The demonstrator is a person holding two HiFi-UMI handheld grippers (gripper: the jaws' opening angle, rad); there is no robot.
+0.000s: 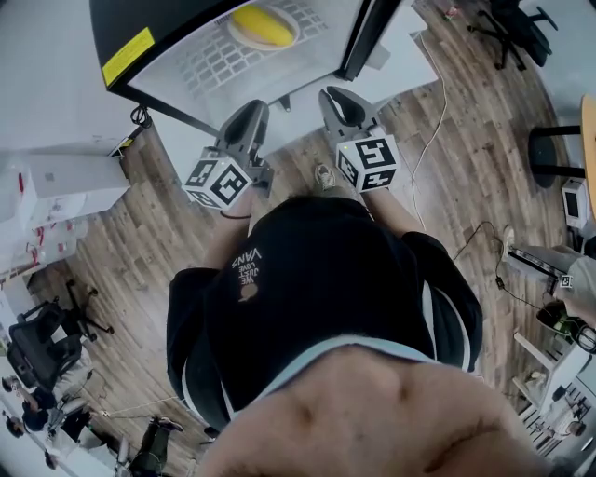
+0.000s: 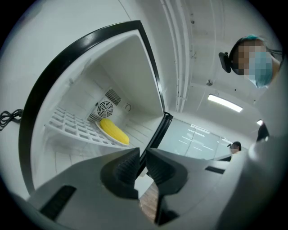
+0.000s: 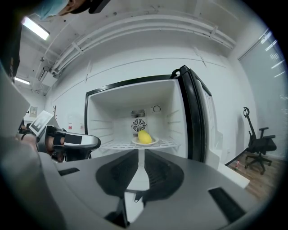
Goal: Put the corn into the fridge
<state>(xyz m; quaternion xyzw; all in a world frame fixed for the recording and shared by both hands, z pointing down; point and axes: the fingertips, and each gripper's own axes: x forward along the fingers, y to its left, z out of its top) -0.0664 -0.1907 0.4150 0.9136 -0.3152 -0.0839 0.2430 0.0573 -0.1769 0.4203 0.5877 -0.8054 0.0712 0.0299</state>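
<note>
- Black-framed fridge w/ white inside [image 3: 108,112] stands open in front of the person; yellow sticker [image 1: 128,56] on its frame at far left of head view.
- Left gripper [image 1: 253,108], grey w/ a marker cube, is held out toward the fridge opening, approx level. In its own view [image 2: 142,150] the jaws sit closed bar a hairline, nothing btwn them. It also shows at the left edge of the right gripper view [image 3: 67,143], outside the fridge.
- Yellow corn cob [image 1: 264,25] is already inside the fridge: it lies on a small white plate [image 3: 155,141], which sits on the white wire shelf [image 1: 214,61]. Round fan grille [image 3: 138,125] on the back wall is just behind it. Left gripper view shows the cob [image 2: 114,130] lying at a slant on the shelf [image 2: 72,126], below the fan [image 2: 104,108].
- Corn [image 3: 144,136] is well apart from both grippers; neither touches it.
- Right gripper [image 1: 337,95] is beside the left one, also outside the fridge, aimed at the shelf. In its own view [image 3: 139,152] the jaws stand a thin slit apart, empty; corn lines up above the gap.
- Fridge door [image 3: 198,117], black-edged, is swung open on the right.
- Black office chair [image 3: 256,143] on the wood-plank floor [image 1: 140,233], far right.
</note>
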